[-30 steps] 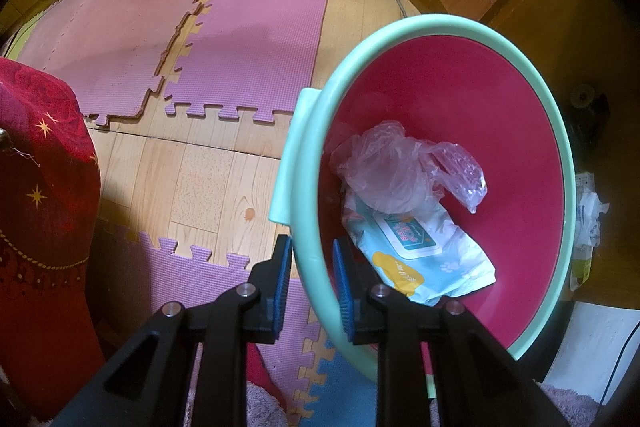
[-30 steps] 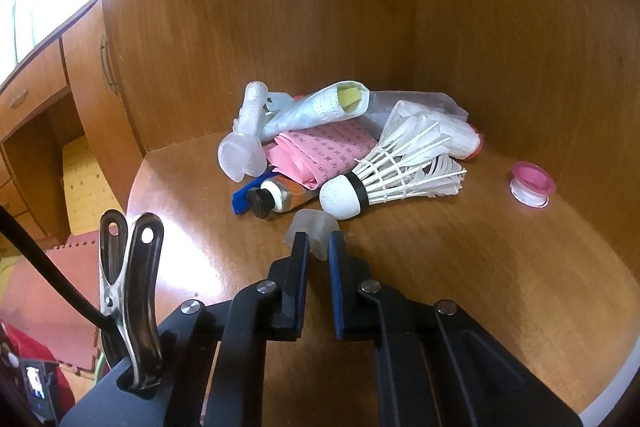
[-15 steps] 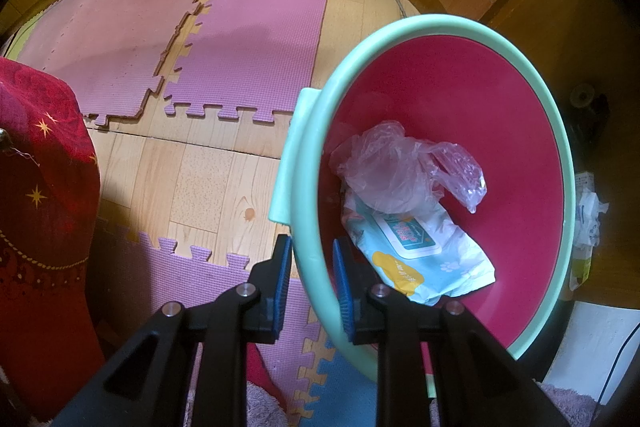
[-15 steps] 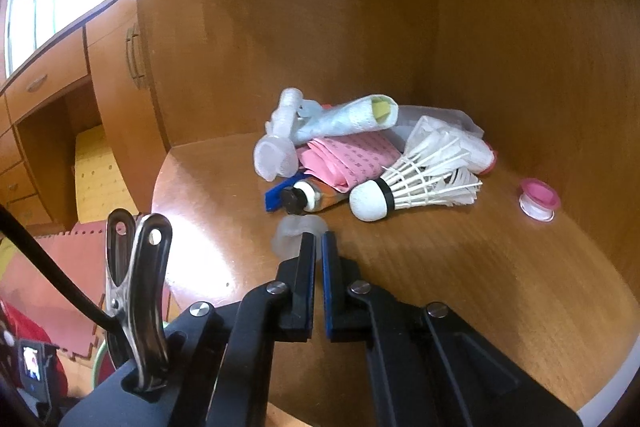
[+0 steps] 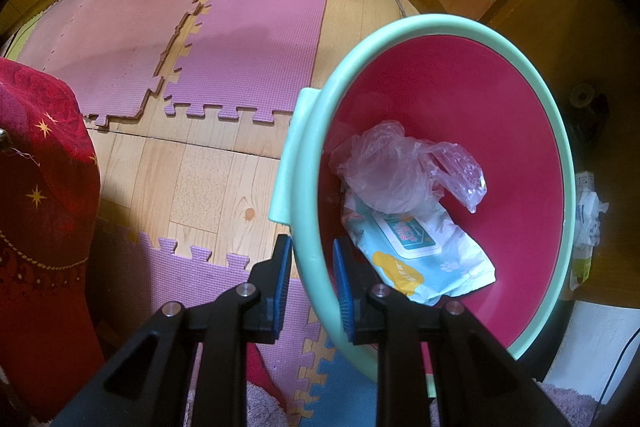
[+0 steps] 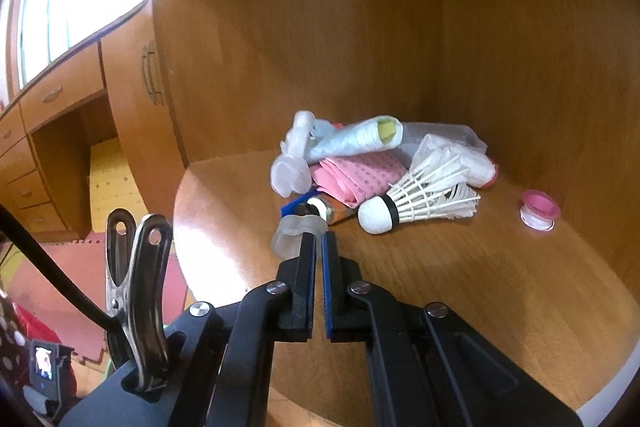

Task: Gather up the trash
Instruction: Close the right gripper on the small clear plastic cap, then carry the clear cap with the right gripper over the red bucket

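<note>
The left tongs [image 5: 310,269] are clamped on the mint rim of the basin [image 5: 560,163], one blue pad outside the wall and one inside, and they hold it tilted above the floor [image 5: 208,183]. In the basin's red bowl lie a crumpled clear bag [image 5: 400,167] and, touching it on the side nearer the tongs, a wipes pack [image 5: 420,255]. Beside the basin, away from its lip, purple foam mats [image 5: 256,39] cover part of the floor, and a red cloth [image 5: 44,187] with gold stars fills the frame edge beyond them.

The right tongs [image 6: 319,241] are closed almost fully, with only a slit between the pads, and they pinch the edge of a cloudy plastic cap [image 6: 292,233] that sticks out at their tips. The cap is just in front of the trash pile on the counter [image 6: 460,287]. Taking the shuttlecock [image 6: 420,199] as the mark: a pink sheet [image 6: 356,175] lies behind its cork end, a small tube [image 6: 328,209] lies just beside the cork toward the cap, a rolled white packet [image 6: 360,137] rests on top of the pile behind it, and a pink ring [image 6: 538,209] sits apart on the feather side, near the wooden wall. A metal clip [image 6: 136,291] stands on the right tongs' body.
</note>
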Available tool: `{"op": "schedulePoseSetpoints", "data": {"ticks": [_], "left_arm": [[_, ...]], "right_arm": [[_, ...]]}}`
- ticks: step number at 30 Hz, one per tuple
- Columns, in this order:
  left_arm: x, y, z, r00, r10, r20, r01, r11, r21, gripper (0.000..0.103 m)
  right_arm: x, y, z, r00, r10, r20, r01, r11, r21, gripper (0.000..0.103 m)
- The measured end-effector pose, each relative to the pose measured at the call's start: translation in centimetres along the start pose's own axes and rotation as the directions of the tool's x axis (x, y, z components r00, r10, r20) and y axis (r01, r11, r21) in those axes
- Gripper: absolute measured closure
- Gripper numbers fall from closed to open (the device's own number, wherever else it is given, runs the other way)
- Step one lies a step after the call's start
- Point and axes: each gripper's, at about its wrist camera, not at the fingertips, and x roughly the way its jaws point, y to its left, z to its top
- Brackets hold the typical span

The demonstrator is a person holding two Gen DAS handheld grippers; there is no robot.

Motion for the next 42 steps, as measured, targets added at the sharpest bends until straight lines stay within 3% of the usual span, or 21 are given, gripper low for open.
{"op": "schedulePoseSetpoints", "data": {"ticks": [8, 19, 31, 42], "left_arm": [[0.0, 0.0, 0.0, 1.0, -0.001, 0.0, 0.001, 1.0, -0.001, 0.081], [0.1, 0.0, 0.1, 1.0, -0.003, -0.001, 0.003, 1.0, -0.001, 0.081], [0.0, 0.1, 0.0, 1.0, -0.003, -0.001, 0.003, 1.0, -0.002, 0.081], [0.1, 0.0, 0.1, 1.0, -0.002, -0.001, 0.002, 1.0, 0.0, 0.081]], "right_arm": [[-1.7, 1.2, -0.1, 0.998, 0.04, 0.038, -0.038, 0.998, -0.056, 0.099], [-2.8, 5.3, -1.7, 0.99, 0.143, 0.008, -0.14, 0.98, -0.141, 0.099], [-2.8, 10.6, -5.2, 0.961, 0.258, -0.101, -0.275, 0.934, -0.229, 0.099], [-1.4, 15.1, -9.0, 0.926, 0.305, -0.223, -0.362, 0.884, -0.297, 0.099]]}}
